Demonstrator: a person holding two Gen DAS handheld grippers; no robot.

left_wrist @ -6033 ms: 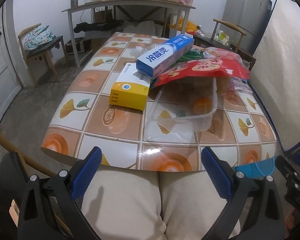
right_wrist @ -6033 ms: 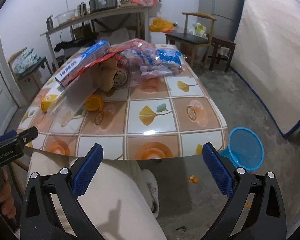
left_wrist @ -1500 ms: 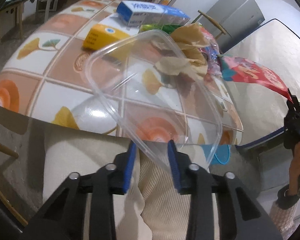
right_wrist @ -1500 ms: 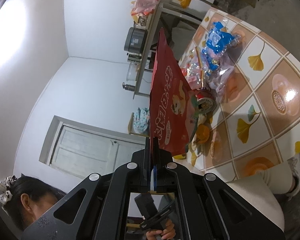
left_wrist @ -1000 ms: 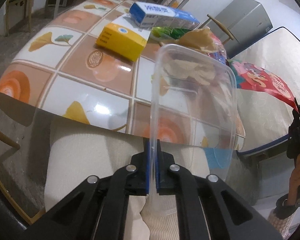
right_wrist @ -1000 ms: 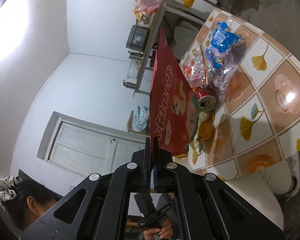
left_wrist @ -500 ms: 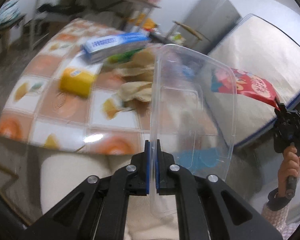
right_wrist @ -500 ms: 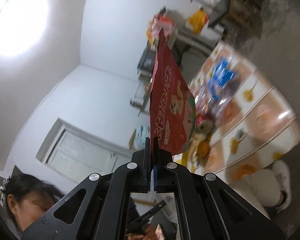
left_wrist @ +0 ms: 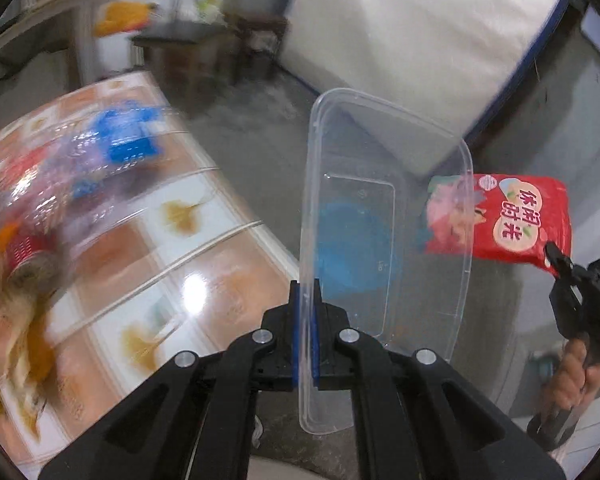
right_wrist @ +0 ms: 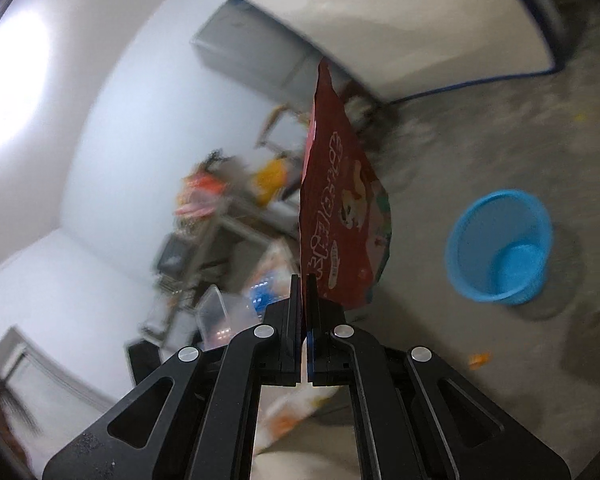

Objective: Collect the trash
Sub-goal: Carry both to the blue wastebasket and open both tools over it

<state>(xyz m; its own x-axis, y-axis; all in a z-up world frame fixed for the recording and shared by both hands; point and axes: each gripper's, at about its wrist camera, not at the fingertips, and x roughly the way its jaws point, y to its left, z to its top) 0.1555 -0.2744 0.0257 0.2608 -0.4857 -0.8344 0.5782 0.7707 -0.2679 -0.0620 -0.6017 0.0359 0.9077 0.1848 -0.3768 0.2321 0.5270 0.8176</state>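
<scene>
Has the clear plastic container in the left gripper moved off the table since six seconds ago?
Yes. The clear plastic container lay on the tiled table then; now the left gripper holds it out past the table's edge, over the floor and blue bin.

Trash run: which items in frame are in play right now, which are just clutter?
In play:
- clear plastic container, clamped in left tool
- red snack bag, clamped in right tool
- blue bin on floor

Clutter:
- mattress
- wrappers on tiled table
</scene>
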